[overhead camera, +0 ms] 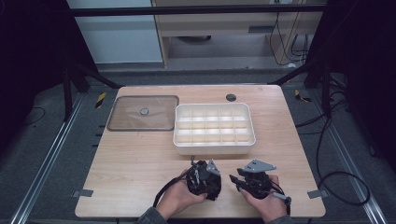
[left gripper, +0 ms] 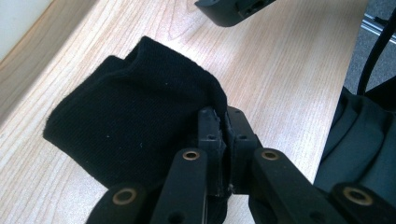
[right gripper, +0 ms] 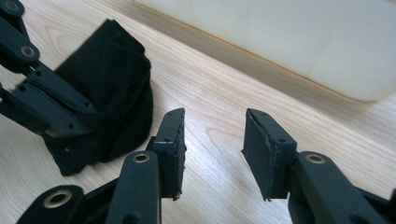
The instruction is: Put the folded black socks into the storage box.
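Observation:
A folded black cloth (left gripper: 135,107), knitted like a sock, lies on the wooden table (overhead camera: 140,163) near its front edge. My left gripper (left gripper: 223,126) is shut on one edge of it, the cloth pinched between the jaws. In the right gripper view the same cloth (right gripper: 112,79) lies to the left, with the left gripper (right gripper: 42,102) clamped on it. My right gripper (right gripper: 212,149) stands open over bare wood just beside the cloth, with nothing between its jaws. In the high view the left gripper (overhead camera: 205,179) and right gripper (overhead camera: 238,179) sit close together, each held in a hand.
A white tray (overhead camera: 215,142) divided into several compartments stands mid-table just beyond the grippers; its wall (right gripper: 299,42) is close ahead of the right gripper. A clear brownish lid (overhead camera: 143,113) lies flat to its left. A small dark round disc (overhead camera: 230,97) sits near the far edge.

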Tool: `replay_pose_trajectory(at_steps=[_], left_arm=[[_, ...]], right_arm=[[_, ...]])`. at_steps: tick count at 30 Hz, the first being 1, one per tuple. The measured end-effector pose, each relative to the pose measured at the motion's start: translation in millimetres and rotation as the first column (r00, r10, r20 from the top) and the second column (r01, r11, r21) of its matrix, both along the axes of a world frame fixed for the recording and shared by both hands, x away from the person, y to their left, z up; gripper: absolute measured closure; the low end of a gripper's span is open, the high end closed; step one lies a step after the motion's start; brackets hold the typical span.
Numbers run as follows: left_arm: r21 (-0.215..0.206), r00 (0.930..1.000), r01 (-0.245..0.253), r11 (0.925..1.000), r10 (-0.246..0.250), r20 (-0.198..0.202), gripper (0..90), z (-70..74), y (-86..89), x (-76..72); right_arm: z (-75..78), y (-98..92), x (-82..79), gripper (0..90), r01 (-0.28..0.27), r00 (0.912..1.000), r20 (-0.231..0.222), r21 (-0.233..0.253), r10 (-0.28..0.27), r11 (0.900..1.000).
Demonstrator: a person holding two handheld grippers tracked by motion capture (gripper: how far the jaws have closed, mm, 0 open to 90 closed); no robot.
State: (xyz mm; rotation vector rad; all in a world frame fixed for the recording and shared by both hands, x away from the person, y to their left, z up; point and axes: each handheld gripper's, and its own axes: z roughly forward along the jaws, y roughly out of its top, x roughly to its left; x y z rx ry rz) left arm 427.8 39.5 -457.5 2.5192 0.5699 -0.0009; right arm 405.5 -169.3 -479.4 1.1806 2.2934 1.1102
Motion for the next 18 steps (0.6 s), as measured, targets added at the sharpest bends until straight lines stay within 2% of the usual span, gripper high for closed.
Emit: replay_pose_trajectory(at_steps=[13,15,18], left_arm=[[-0.038,0.9991,-0.003,0.9993,0.002,-0.043,86.5,-8.8,-6.2,-1.7],[-0.027,0.9994,0.008,0.9996,-0.009,-0.034,86.5,-9.2,-8.5,-3.1],[-0.032,0.9993,0.003,0.9995,-0.004,-0.036,86.5,-10.2,-9.8,-3.9]], right_arm=[[0.8,-10.3,-0.2,60.3,0.047,0.9989,-0.003,0.023,-0.047,0.999],[0.9,-10.9,-0.8,60.3,0.047,0.9989,-0.004,0.025,-0.047,0.999],[1.4,-11.3,-1.3,60.4,0.047,0.9989,0.003,0.024,-0.047,0.999]])
